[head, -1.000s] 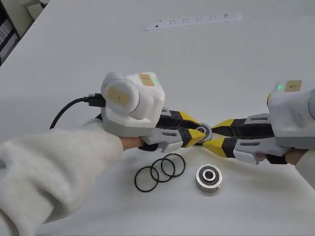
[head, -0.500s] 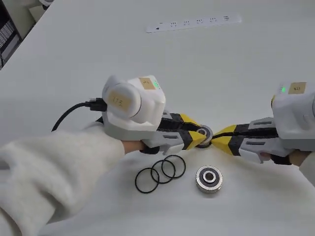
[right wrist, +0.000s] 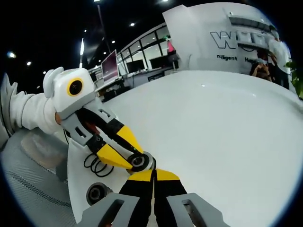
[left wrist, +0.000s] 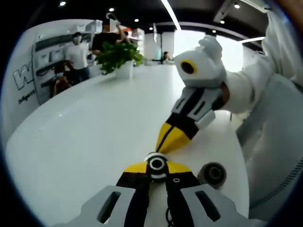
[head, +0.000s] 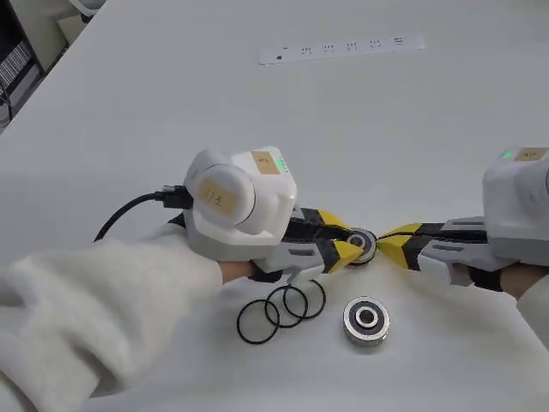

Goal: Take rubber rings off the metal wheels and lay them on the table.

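Left arm: a white sleeve (head: 94, 318) enters from the lower left, forearm low over the table (head: 171, 103), hand wrapped under the gripper body, pointing right.
Rubber rings (head: 283, 309): three black rings flat on the table in an overlapping row, just below the left gripper's body and apart from both sets of jaws.
Loose wheel (head: 366, 320): a metal wheel lying flat, just right of the rings, below the gap where the two grippers meet.
Left gripper (head: 347, 247): held roughly level; its yellow tips are clamped on the held wheel (head: 362, 242) – in the left gripper view the wheel (left wrist: 156, 165) sits between the tips, hub facing the camera.
Right gripper (head: 388, 244): comes in from the right, level and nose to nose with the left; jaws pressed together, tips at the held wheel's rim. Whether a ring is pinched between them cannot be told.
Right gripper view: the held wheel (right wrist: 140, 161) sits just above that gripper's own tips, upper left.
Cable (head: 129, 210): black, runs left from the left gripper's body.
Power strip (head: 341, 47): white, at the far edge, well apart – sockets facing up.
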Available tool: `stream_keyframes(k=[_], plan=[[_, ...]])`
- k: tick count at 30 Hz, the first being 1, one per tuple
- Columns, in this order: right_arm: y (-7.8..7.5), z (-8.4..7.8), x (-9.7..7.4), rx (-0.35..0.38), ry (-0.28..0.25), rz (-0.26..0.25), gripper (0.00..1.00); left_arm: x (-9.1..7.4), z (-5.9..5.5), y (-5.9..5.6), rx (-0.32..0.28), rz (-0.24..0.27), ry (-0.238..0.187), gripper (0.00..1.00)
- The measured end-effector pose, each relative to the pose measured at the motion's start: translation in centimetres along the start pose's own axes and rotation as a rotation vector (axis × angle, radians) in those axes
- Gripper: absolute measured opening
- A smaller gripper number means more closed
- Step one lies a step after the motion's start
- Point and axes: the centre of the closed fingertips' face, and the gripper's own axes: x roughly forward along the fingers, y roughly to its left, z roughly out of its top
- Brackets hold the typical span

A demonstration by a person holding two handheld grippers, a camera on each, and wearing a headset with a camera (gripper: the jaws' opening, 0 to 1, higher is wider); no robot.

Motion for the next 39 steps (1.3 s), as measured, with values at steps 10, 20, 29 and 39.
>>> stream_keyframes(k=[10,20,29,39], plan=[[-0.5,3.0,-0.6,0.179,-0.128,0.052,0.0,0.0,0.0,0.0,0.011,0.003,0.001,0.13],[-0.3,-1.0,-0.4,-0.092,0.045,0.045,0.03,0.0,0.0,0.0,0.013,0.0,-0.002,0.13],[1.7,-0.8,0.5,-0.175,0.045,0.117,0.32,0.0,0.1,0.0,0.012,-0.002,-0.008,0.13],[1.9,-0.7,0.6,-0.246,0.058,0.121,0.21,-0.1,0.1,0.0,0.011,-0.002,-0.013,0.13]])
